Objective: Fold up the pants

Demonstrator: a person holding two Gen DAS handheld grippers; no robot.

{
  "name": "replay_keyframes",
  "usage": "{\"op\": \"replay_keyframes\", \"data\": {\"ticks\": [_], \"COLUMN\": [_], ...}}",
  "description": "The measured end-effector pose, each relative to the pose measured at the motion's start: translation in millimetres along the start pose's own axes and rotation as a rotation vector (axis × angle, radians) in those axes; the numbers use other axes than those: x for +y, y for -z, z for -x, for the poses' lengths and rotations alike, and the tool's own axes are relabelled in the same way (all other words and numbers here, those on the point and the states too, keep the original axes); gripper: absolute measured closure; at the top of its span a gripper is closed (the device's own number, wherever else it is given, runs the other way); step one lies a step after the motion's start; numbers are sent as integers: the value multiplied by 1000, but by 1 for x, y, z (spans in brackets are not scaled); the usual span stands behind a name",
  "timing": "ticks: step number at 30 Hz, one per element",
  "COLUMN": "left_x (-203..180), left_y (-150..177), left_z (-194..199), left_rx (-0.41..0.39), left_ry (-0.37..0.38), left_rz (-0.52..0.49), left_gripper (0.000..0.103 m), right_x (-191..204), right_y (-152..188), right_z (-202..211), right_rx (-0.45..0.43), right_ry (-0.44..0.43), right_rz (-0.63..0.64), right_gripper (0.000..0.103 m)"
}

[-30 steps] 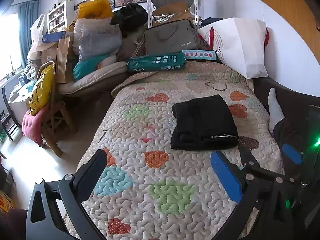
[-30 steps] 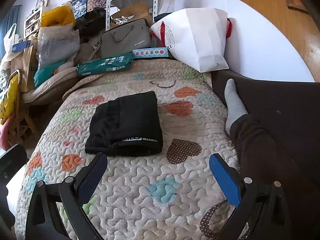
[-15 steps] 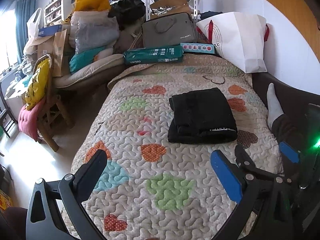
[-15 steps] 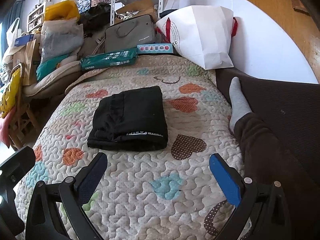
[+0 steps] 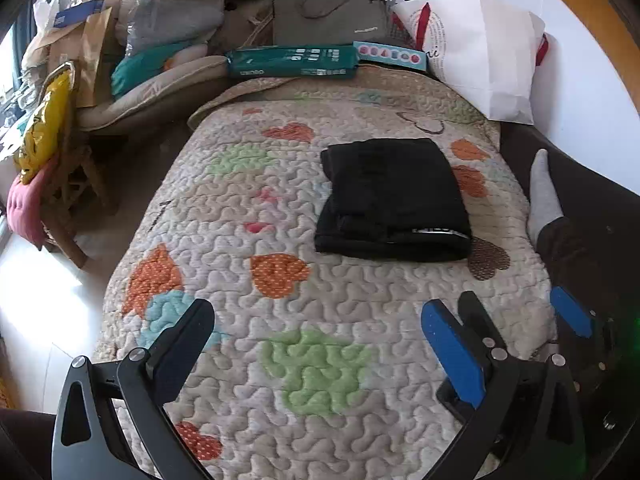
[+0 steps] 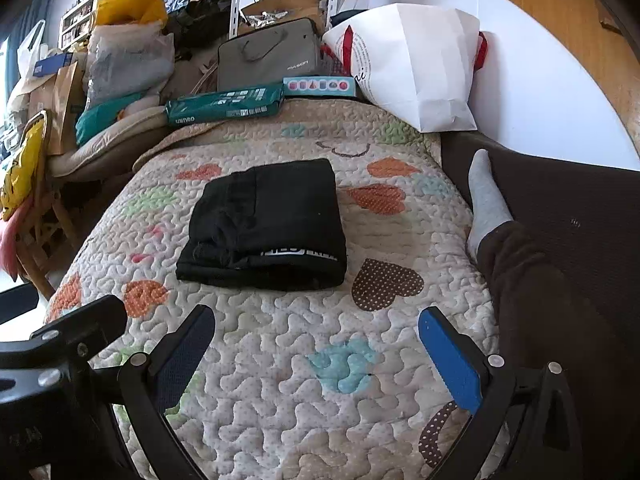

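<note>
Left wrist view showed the black pants point(image 5: 390, 200) folded into a compact rectangle, lying flat on the heart-patterned quilt point(image 5: 320, 360) that covered the bed, toward its right half and well ahead of both tools. A white printed strip ran along the near folded edge of the bundle. The left gripper point(image 5: 320, 344) hovered over the near part of the quilt with its jaws spread wide and nothing between them, well apart from the pants. The right gripper point(image 6: 316, 344) hung just beside it on the right, its jaws likewise wide and empty; in the right wrist view the pants point(image 6: 266, 226) lay straight ahead, centred between the two fingers but far from them. A person's leg in dark trousers with a grey sock point(image 6: 486, 200) rested along the right edge of the bed, near the pants but not touching them. At the far end of the bed stood a white paper bag point(image 6: 420, 64), a long green package point(image 6: 224, 106) and a grey laptop bag point(image 6: 268, 58).
</note>
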State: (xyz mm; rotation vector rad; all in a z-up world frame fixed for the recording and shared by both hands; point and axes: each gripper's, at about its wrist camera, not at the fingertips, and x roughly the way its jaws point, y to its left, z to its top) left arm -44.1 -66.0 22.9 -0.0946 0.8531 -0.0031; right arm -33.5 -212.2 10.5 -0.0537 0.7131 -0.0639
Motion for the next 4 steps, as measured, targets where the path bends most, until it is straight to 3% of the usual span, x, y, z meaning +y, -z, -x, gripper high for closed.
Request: {"op": "replay_keyframes", "data": {"ticks": [4], "left_x": [6], "left_y": [2], "left_z": [-4], "left_rx": [27], "left_ry": [-6], "left_rz": [14], "left_gripper": [0], "right_x": [-1], "right_y": [2], "right_z": [-8], "right_rx": [34], "right_ry": [-4], "right_rz": [-12], "right_gripper": [0]}}
